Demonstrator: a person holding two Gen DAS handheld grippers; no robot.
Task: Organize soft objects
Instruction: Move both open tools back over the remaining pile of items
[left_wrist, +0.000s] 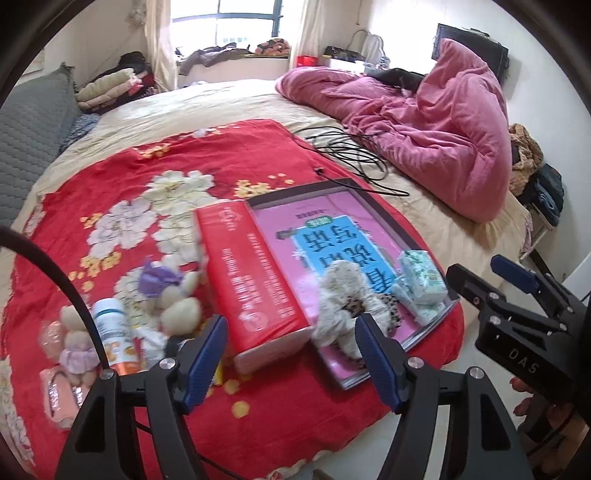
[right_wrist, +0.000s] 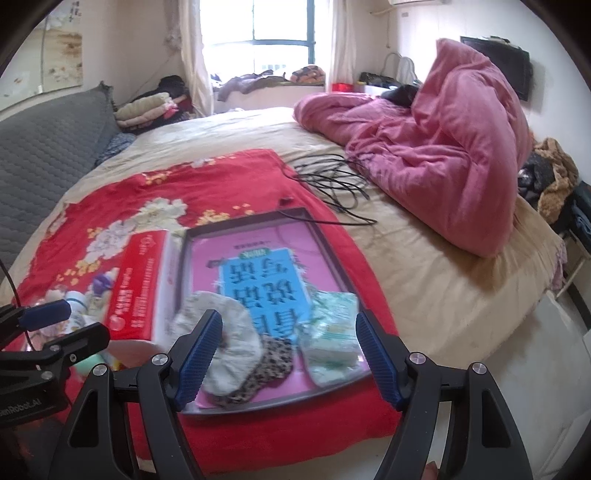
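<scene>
Both sets of tongs were spread apart and holding nothing when we hovered over the near edge of the bed. The left tongs (left_wrist: 290, 354) sat above the red box (left_wrist: 255, 280); the right tongs (right_wrist: 290, 354) hung over the shallow tray (right_wrist: 343, 258). The fluffy white scrunchie (right_wrist: 221, 339) and tissue packs (right_wrist: 332, 332) already lay at the tray's near end. The plush toys (left_wrist: 177, 299) were still left of the box on the red floral blanket (left_wrist: 147, 184), beside a pill bottle (left_wrist: 110, 325). We figured the plush was light and squashy, so pinching a fat body part would hold better than a limb.
</scene>
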